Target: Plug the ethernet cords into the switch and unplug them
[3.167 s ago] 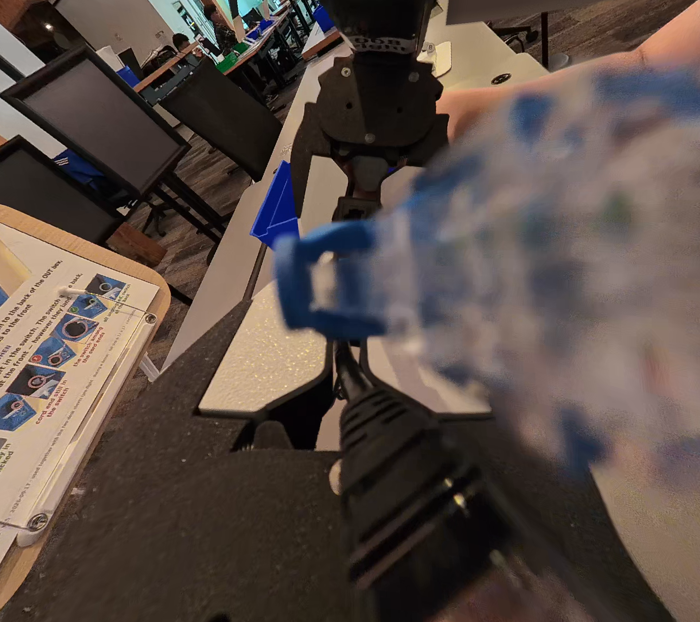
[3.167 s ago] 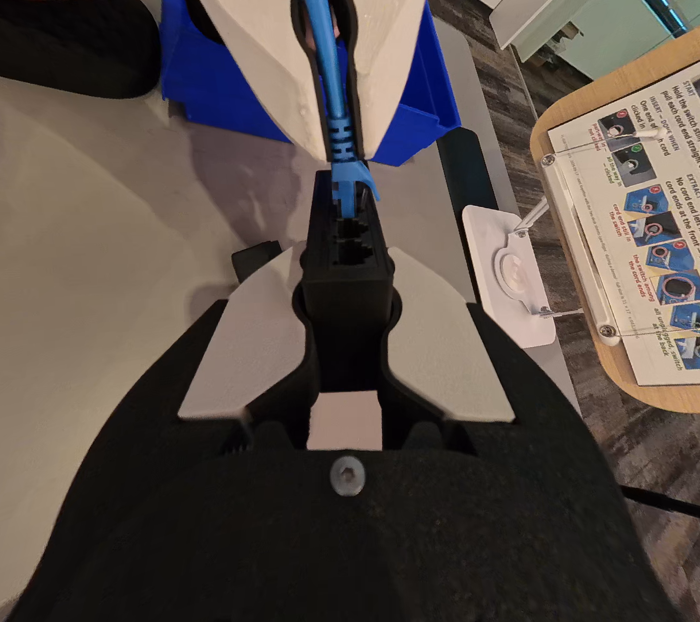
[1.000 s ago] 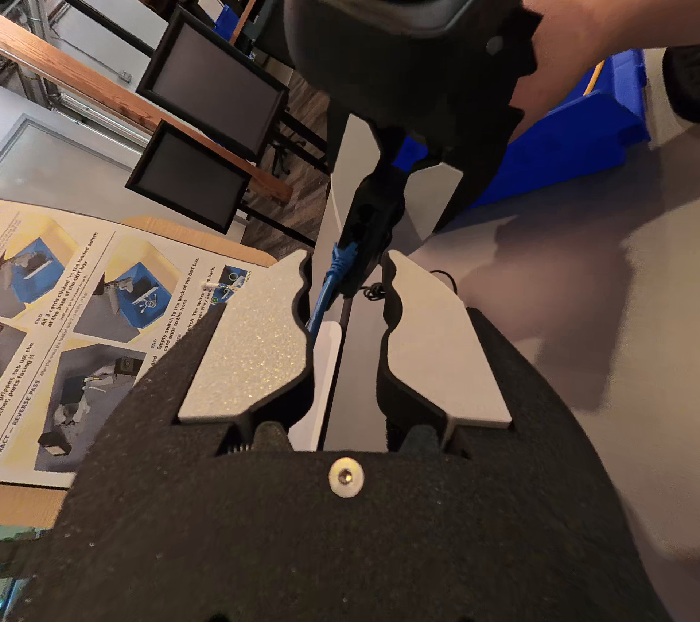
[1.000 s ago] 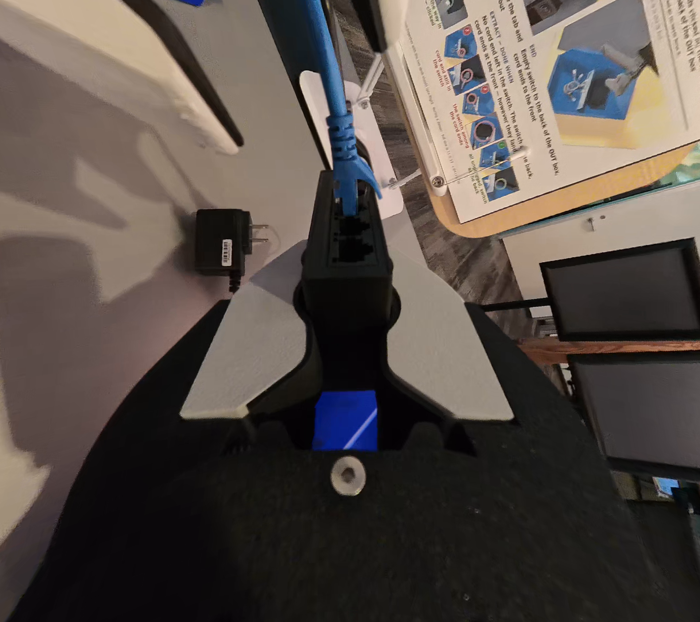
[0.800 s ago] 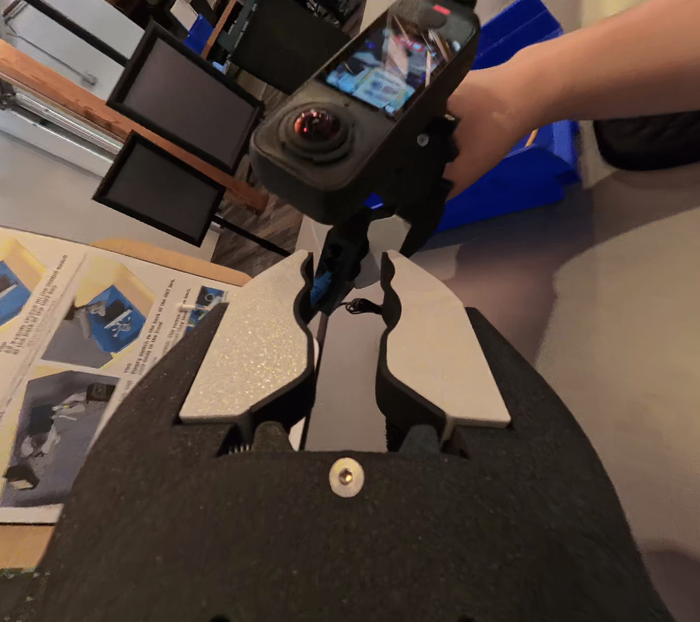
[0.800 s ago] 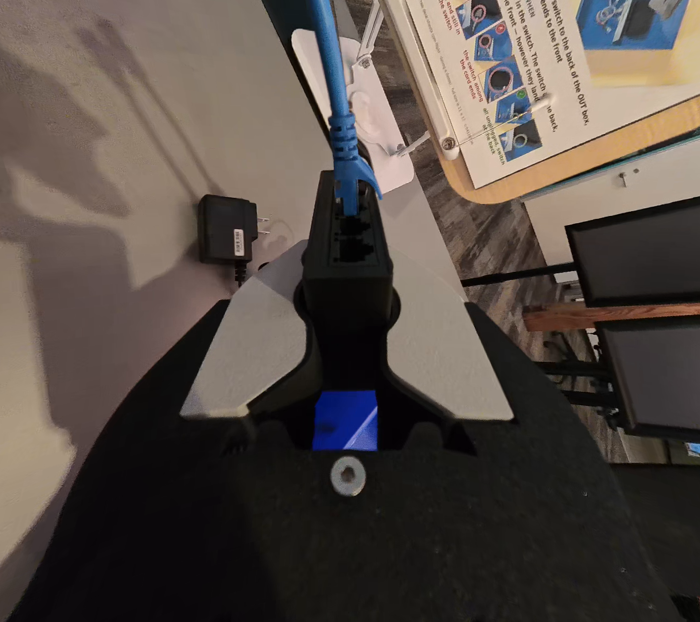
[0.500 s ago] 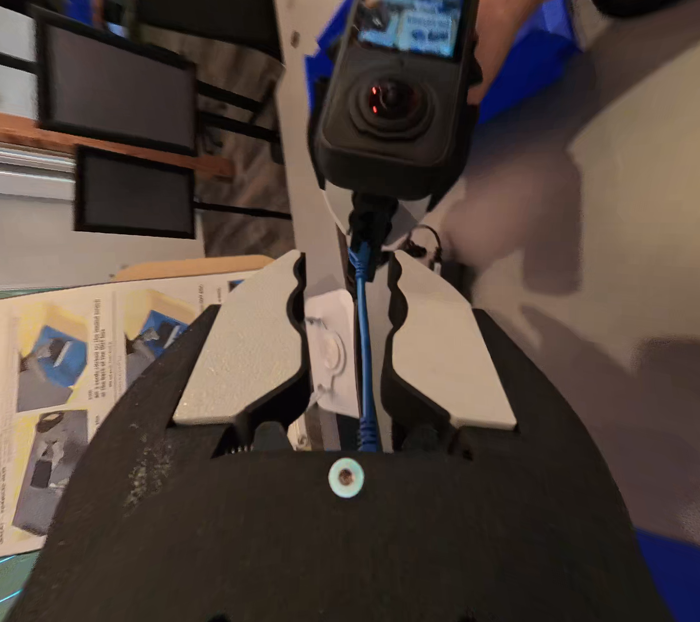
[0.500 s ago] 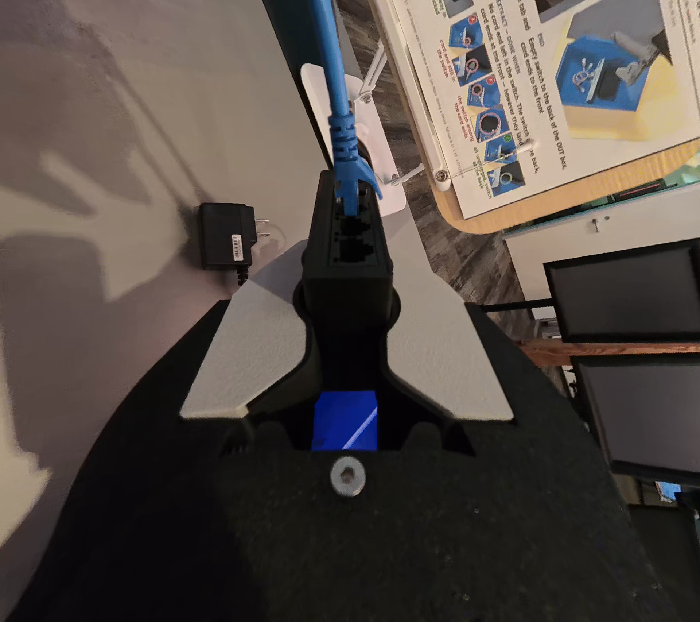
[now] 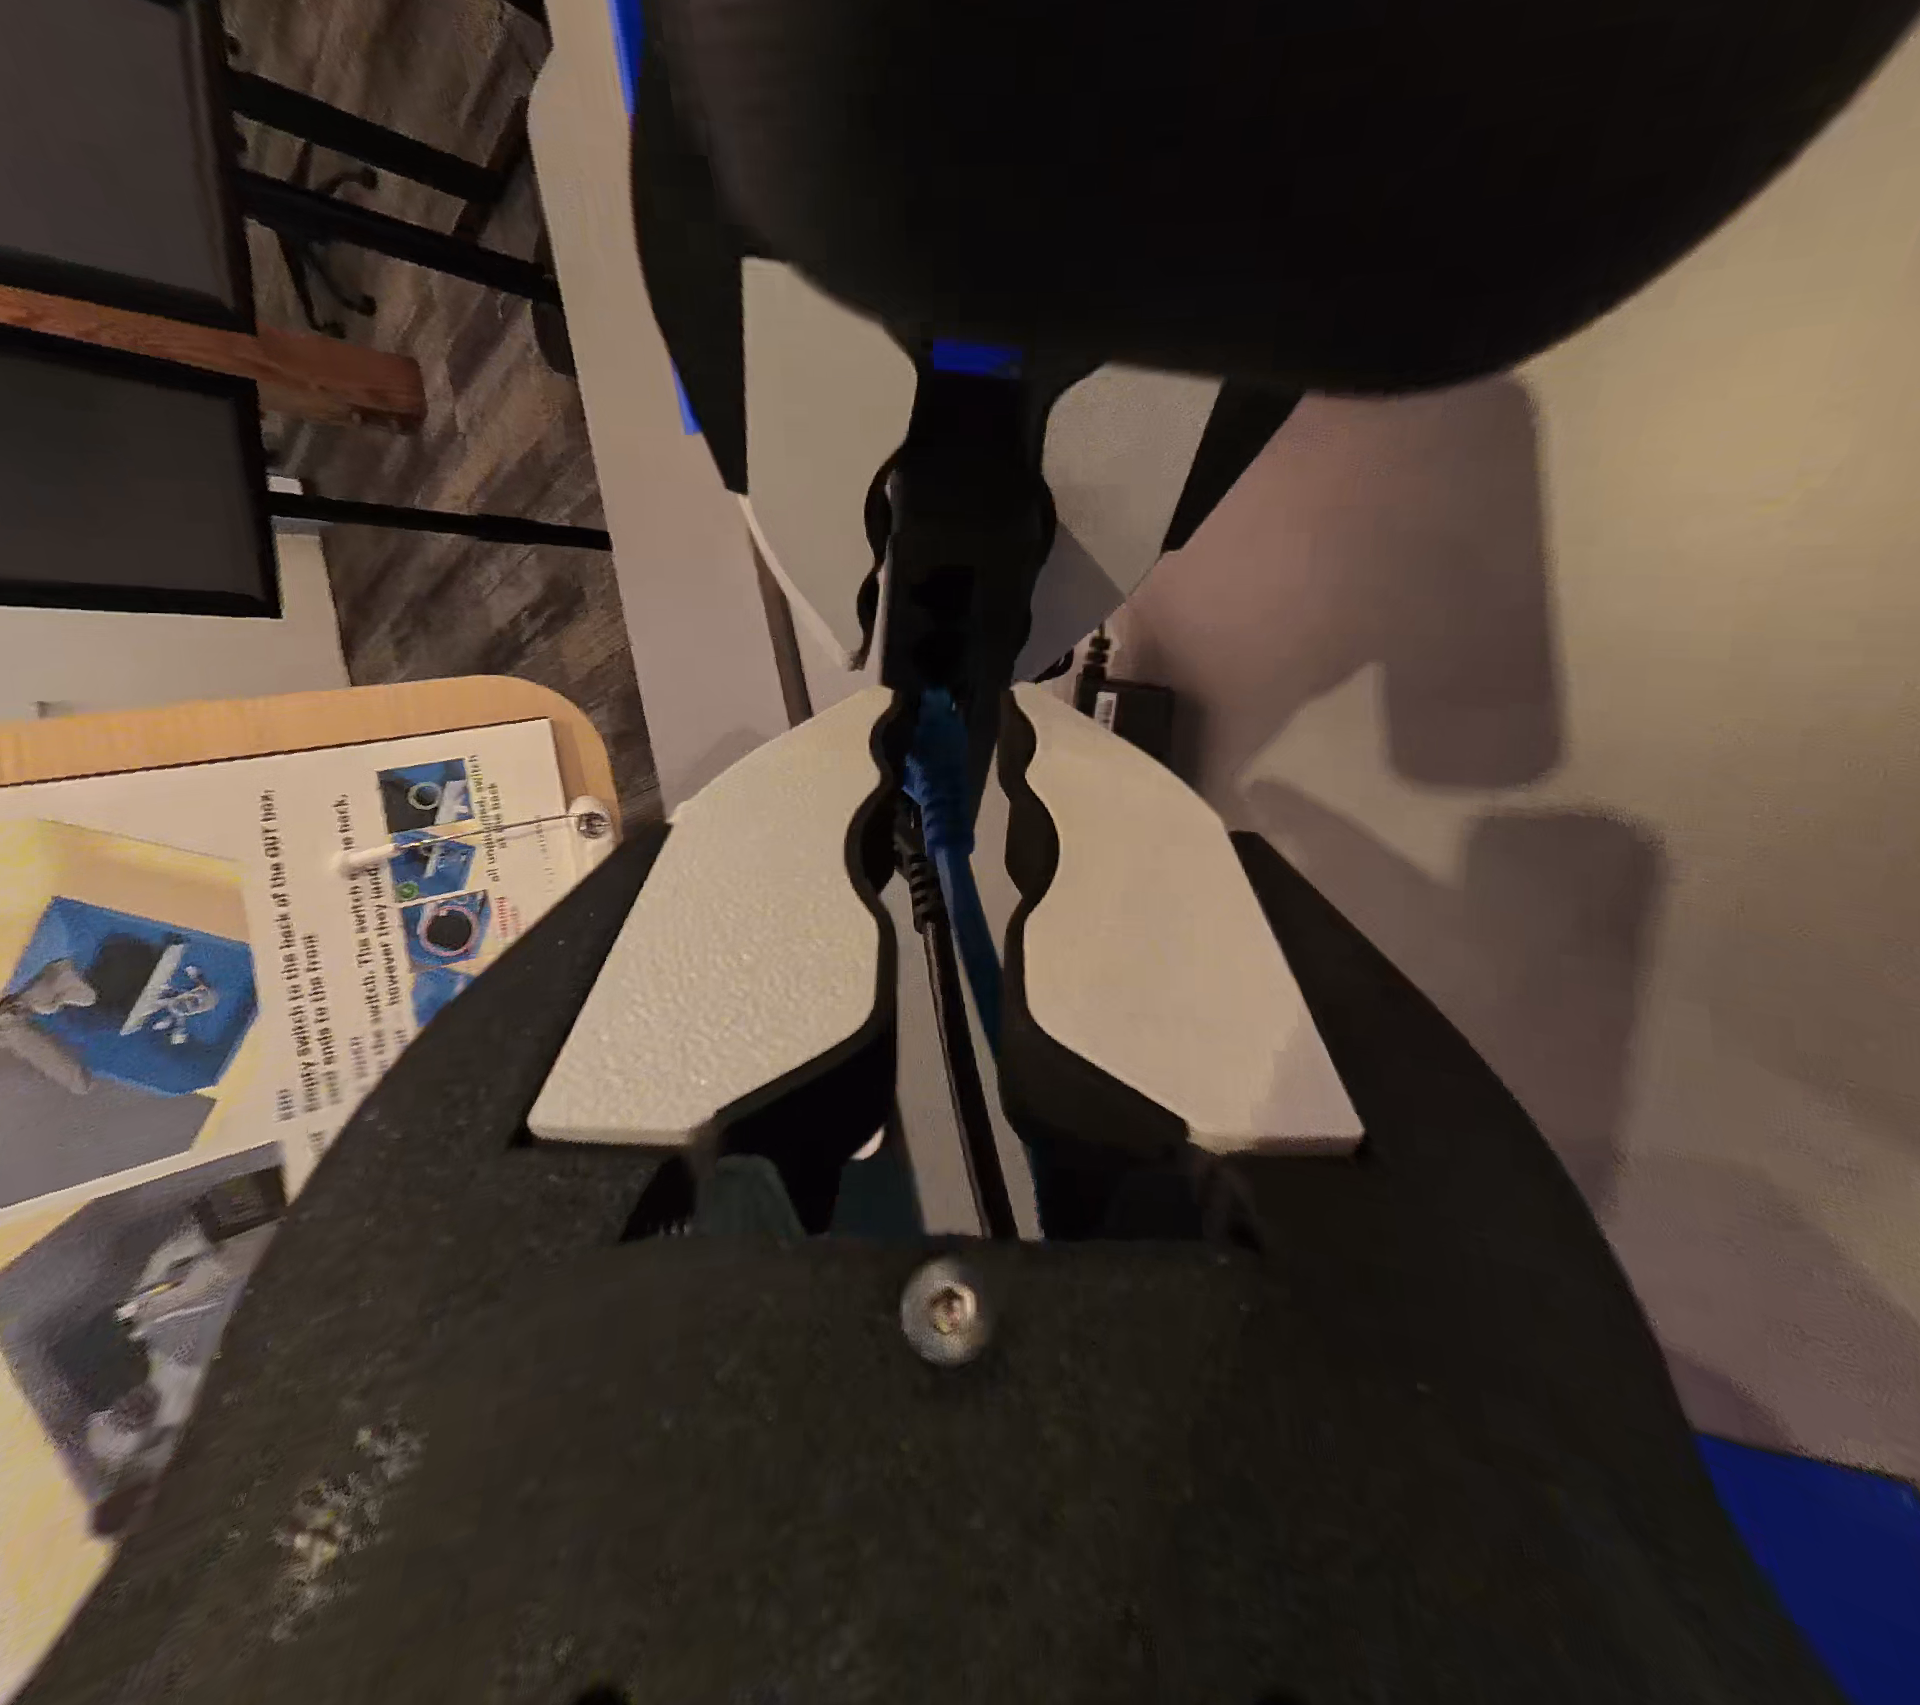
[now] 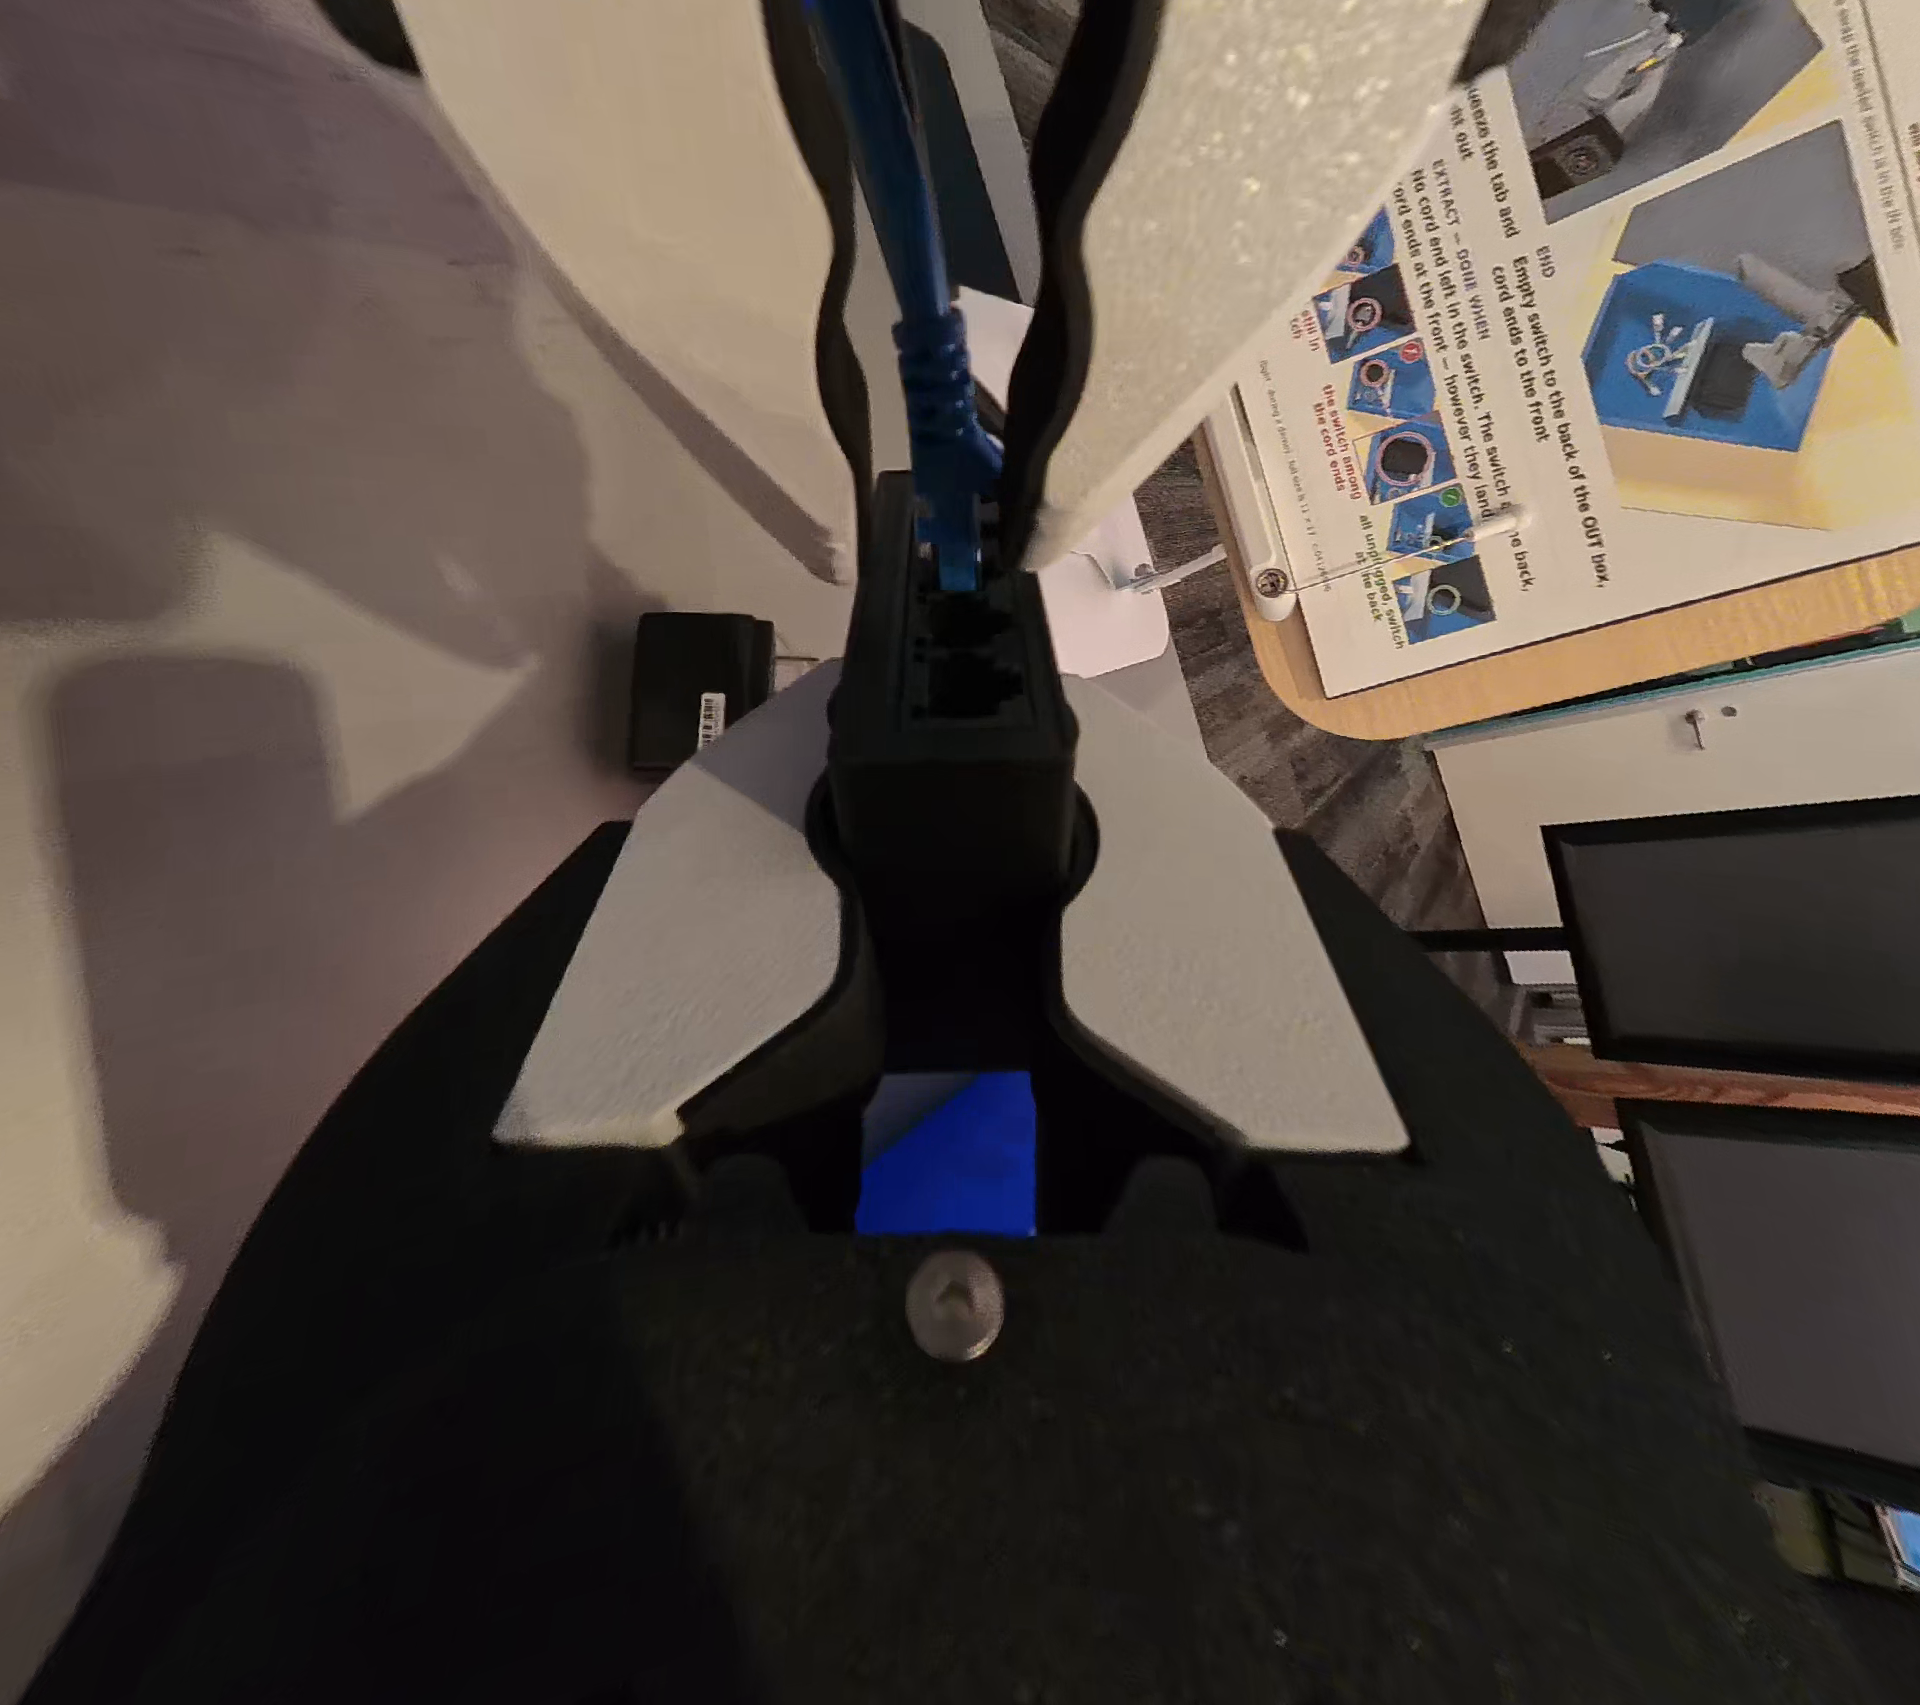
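While the blue ethernet cord (image 9: 940, 824) sits in the switch (image 9: 951, 575), the left wrist view shows the left gripper (image 9: 940, 720) straddling the cord's boot just short of the port. Its pads stand narrow around the boot but do not yet press on it. A thin black cable (image 9: 951, 1011) runs alongside in the same gap. The right gripper (image 9: 966, 616) faces it, clenched on the switch.

From the right wrist view, the switch is pinched firmly by its sides and held in the air above the grey table (image 10: 260, 512), near the edge that borders the instruction board (image 10: 1558, 408). The plug occupies the farthest port. The two nearer ports are empty.

This looks like the unplugging step. To do it well:
- Close on the plug's latch tab rather than on the soft boot.
- Keep the black cable out of the pinch.
- Hold the switch still.
- Draw straight back along the port's axis, without twisting.
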Demonstrator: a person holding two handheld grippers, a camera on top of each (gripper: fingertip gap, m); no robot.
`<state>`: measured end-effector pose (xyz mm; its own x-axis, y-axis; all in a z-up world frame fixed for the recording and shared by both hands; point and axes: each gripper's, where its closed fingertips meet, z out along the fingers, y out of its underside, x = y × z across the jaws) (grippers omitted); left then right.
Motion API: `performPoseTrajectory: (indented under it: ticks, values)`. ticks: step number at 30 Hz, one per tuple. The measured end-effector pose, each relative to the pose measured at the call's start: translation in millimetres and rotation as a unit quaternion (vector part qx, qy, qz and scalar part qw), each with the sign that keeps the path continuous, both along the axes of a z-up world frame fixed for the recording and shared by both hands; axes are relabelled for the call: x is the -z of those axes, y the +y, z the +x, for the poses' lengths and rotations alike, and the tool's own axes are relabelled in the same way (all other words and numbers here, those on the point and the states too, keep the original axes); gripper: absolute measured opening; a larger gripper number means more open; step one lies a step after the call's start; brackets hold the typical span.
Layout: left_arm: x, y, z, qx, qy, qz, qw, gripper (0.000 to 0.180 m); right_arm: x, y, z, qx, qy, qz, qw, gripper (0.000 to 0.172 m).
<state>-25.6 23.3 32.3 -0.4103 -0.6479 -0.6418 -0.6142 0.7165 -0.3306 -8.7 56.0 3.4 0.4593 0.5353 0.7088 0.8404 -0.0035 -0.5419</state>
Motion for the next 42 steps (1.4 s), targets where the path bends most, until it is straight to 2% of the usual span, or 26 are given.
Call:
performPoseTrajectory:
  ticks: [2, 6, 9, 21, 42]
  values:
    - [0, 2, 0, -0.007, -0.002, -0.019, 1.0, 0.019, 2, 0, -1, -0.004, 0.002, -0.003, 1.0, 0.031]
    - [-1, 3, -1, 0.006, -0.008, -0.002, 1.0, 0.021, 1, 0, -1, -0.006, 0.004, 0.0, 1.0, 0.031]
    - [-2, 7, -1, -0.004, -0.013, 0.01, 1.0, 0.035, 0, -1, -2, -0.015, 0.009, 0.003, 1.0, 0.031]
    - [2, 11, -8, -0.004, -0.018, -0.006, 1.0, 0.016, -4, -3, -8, -0.024, 0.011, 0.008, 1.0, 0.03]
    - [8, 12, -9, -0.024, 0.012, 0.006, 1.0, 0.014, 3, -3, -9, -0.031, 0.015, -0.009, 0.999, 0.03]
